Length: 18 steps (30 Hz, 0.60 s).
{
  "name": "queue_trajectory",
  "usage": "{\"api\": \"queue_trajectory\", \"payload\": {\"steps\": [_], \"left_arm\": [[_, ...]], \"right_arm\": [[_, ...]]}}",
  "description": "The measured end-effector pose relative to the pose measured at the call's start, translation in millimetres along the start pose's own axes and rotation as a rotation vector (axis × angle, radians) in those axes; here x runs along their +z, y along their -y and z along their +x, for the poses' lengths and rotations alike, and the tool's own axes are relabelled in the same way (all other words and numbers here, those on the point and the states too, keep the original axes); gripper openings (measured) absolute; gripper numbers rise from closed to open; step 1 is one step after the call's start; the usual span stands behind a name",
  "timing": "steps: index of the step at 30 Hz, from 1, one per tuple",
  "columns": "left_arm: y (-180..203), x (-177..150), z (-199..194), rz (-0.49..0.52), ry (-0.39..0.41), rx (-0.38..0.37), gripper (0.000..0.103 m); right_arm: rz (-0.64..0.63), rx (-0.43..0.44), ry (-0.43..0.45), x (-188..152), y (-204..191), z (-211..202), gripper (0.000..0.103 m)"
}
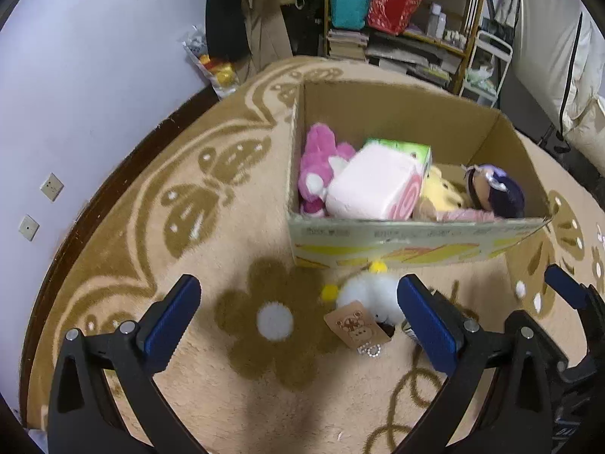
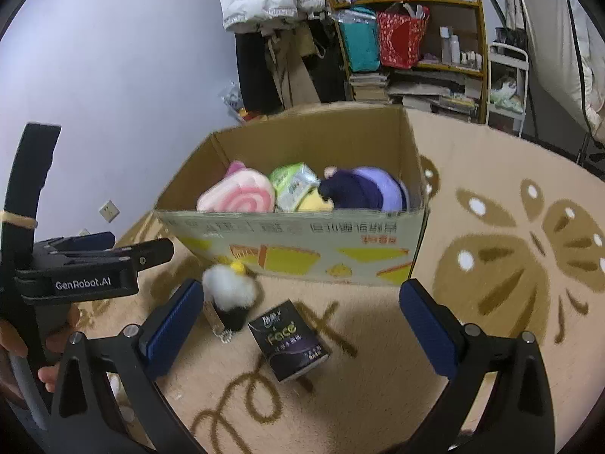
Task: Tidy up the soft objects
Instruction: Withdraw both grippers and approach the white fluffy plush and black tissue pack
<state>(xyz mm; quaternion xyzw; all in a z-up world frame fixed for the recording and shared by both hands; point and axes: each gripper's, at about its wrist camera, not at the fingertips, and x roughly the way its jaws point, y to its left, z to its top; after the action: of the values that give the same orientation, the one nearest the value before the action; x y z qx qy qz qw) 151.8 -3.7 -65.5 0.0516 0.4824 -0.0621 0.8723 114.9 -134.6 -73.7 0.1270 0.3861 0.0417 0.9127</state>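
Note:
A cardboard box point(image 1: 416, 244) point(image 2: 295, 242) stands on the carpet and holds a pink plush point(image 1: 321, 162), a pink swirl cushion point(image 1: 372, 185) point(image 2: 236, 196), a green tissue pack point(image 1: 410, 149) point(image 2: 293, 183), a yellow plush point(image 1: 442, 191) and a purple-haired doll point(image 1: 495, 189) point(image 2: 363, 189). A small white fluffy toy point(image 1: 372, 293) point(image 2: 230, 287) with a paper tag point(image 1: 357, 325) lies on the carpet in front of the box. A dark tissue pack point(image 2: 289, 340) lies beside it. My left gripper point(image 1: 298, 321) is open and empty, just short of the white toy. My right gripper point(image 2: 300, 331) is open and empty over the dark tissue pack.
The beige carpet point(image 1: 227, 340) with brown butterfly and flower patterns covers the floor. A shelf point(image 1: 416, 19) with bags and books stands behind the box. A white wall point(image 1: 94, 75) is at the left. The right gripper's fingers point(image 1: 567, 291) show at the left view's right edge.

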Motion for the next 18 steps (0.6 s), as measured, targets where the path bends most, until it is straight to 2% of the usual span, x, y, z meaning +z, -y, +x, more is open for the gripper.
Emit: {"api": "queue_trajectory", "payload": {"steps": [18], "left_arm": [[17.6,-8.7,53.3,0.032,-0.133,-0.019,0.103]], "right_arm": [[-0.018,0.002,-0.106,-21.2,7.5,47.0,0.103]]}}
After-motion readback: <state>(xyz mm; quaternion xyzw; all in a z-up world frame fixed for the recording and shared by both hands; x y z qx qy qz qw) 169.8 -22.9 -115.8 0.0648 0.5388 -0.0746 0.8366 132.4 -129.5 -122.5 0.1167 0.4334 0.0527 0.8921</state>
